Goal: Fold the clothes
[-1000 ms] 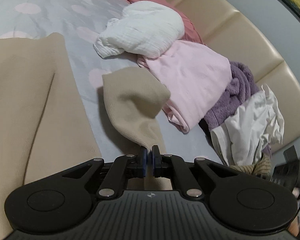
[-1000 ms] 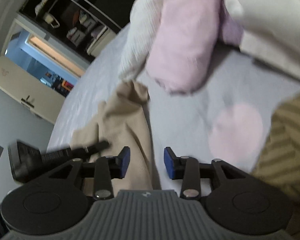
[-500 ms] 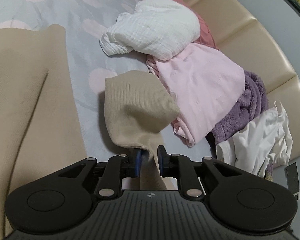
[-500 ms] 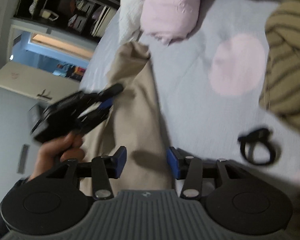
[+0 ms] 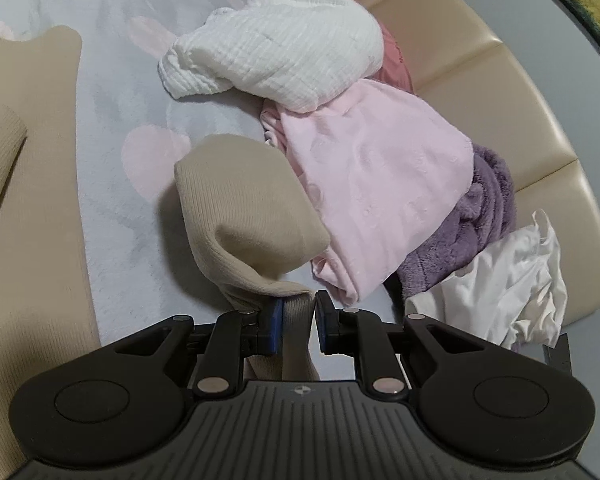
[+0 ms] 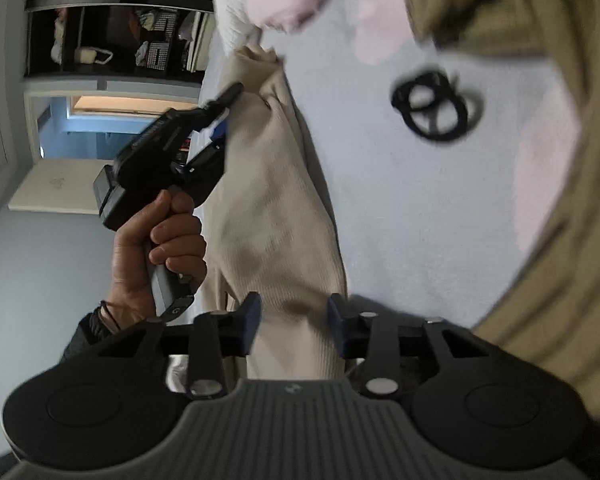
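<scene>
A beige ribbed garment lies on the bed; its body [image 5: 32, 200] is at the left and one sleeve [image 5: 244, 208] humps up in the middle. My left gripper [image 5: 298, 312] is shut loosely on the sleeve's near end, which fills the narrow gap between its blue pads. The right wrist view shows the same beige cloth [image 6: 276, 208] running away from me, with my right gripper [image 6: 294, 316] open astride it and the pads apart at its edges. A hand [image 6: 160, 248] holds the left gripper [image 6: 224, 114] against the cloth's left side.
A clothes pile sits by the beige padded headboard [image 5: 500, 92]: a white garment [image 5: 284, 48], a pink one [image 5: 372, 184], purple fleece [image 5: 488, 216] and a crumpled white shirt [image 5: 512, 284]. Black loops [image 6: 436, 108] lie on the pale blue spotted sheet [image 6: 380, 200]. An olive striped garment [image 6: 540, 200] fills the right.
The left jaws went from a tight pinch to slightly parted on a thicker bunch of sleeve. The right gripper rolled and swung down over the beige cloth, close to the left hand.
</scene>
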Tool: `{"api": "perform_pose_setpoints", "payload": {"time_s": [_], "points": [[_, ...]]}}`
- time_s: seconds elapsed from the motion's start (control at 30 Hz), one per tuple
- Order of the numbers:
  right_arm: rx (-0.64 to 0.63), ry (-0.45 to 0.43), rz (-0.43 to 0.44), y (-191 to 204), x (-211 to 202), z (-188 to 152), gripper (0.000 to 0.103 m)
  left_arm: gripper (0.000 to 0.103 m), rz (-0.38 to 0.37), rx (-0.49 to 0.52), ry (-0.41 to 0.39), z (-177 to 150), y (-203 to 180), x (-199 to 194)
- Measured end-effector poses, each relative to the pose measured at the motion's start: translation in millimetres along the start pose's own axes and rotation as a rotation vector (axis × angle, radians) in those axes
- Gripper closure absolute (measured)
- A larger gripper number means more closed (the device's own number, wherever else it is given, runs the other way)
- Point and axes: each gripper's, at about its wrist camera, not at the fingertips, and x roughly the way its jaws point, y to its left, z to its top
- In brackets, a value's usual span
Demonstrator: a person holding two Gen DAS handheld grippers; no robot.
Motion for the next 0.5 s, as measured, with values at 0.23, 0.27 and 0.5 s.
{"api": "perform_pose_setpoints", "payload": {"time_s": [0.23, 0.27, 0.5], "points": [[-0.144, -0.046, -0.203, 27, -8, -25, 0.044, 0.089, 0.010, 0.019, 0.003, 4, -5, -4], [-0.154, -0.057, -0.210, 29, -2, -28, 0.044, 0.089, 0.009, 0.018, 0.002, 4, -6, -5], [-0.117, -0.188, -0.111, 25, 2, -28, 0.098, 0.089, -0.025, 0.034, 0.002, 5, -15, -14]]}}
